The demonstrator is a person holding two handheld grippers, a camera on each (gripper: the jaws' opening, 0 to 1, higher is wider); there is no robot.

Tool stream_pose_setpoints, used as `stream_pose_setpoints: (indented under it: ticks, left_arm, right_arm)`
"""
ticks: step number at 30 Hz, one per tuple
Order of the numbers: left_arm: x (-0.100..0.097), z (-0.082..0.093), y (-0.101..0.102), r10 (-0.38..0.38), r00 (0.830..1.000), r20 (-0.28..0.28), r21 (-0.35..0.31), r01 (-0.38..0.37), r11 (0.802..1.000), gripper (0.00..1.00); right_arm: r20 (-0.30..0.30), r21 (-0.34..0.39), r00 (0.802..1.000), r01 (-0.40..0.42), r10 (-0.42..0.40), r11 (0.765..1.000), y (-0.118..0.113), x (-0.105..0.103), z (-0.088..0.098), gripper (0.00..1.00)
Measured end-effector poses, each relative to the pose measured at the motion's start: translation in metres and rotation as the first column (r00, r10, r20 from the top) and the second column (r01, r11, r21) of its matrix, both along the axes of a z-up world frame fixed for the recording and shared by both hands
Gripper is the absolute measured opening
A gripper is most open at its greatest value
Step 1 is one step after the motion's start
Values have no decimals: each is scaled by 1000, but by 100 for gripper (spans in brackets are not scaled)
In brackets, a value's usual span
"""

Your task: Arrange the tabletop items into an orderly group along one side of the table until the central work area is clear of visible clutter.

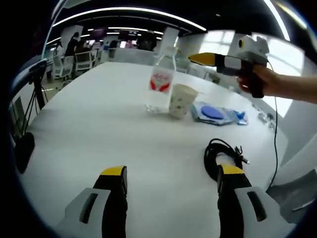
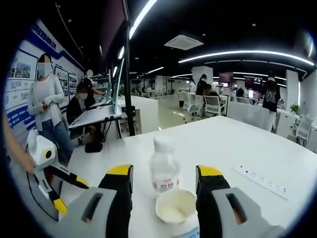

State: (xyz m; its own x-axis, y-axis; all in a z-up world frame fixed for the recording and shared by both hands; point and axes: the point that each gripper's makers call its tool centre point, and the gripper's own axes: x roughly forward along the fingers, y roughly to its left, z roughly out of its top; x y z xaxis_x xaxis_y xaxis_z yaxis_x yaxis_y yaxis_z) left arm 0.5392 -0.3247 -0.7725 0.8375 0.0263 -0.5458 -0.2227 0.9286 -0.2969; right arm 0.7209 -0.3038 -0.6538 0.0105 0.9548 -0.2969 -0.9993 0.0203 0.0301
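Note:
A clear water bottle with a red label stands on the white table, and a paper cup sits right beside it. To their right lies a blue packet, and nearer me a coiled black cable. My left gripper hovers open low over the table, with nothing between its fingers. A hand holds my right gripper in the air above and to the right of the bottle. In the right gripper view that gripper is open, with the bottle and cup ahead of its jaws.
A white power strip lies on the table at the right. The left gripper shows at the left edge. A dark object sits at the table's left rim. Desks, chairs and several people fill the office beyond.

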Motion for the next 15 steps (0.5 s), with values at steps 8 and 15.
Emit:
stream_pose_setpoints:
  ticks: [8, 15]
  left_arm:
    - [0, 0, -2, -6, 1000, 0, 3, 6, 1000, 70]
    - [-1, 2, -4, -14, 1000, -1, 9, 14, 1000, 70]
  right_arm:
    - [-10, -6, 1000, 19, -20, 1000, -13, -1, -4, 48]
    - [-16, -4, 999, 28, -28, 1000, -17, -3, -3, 48]
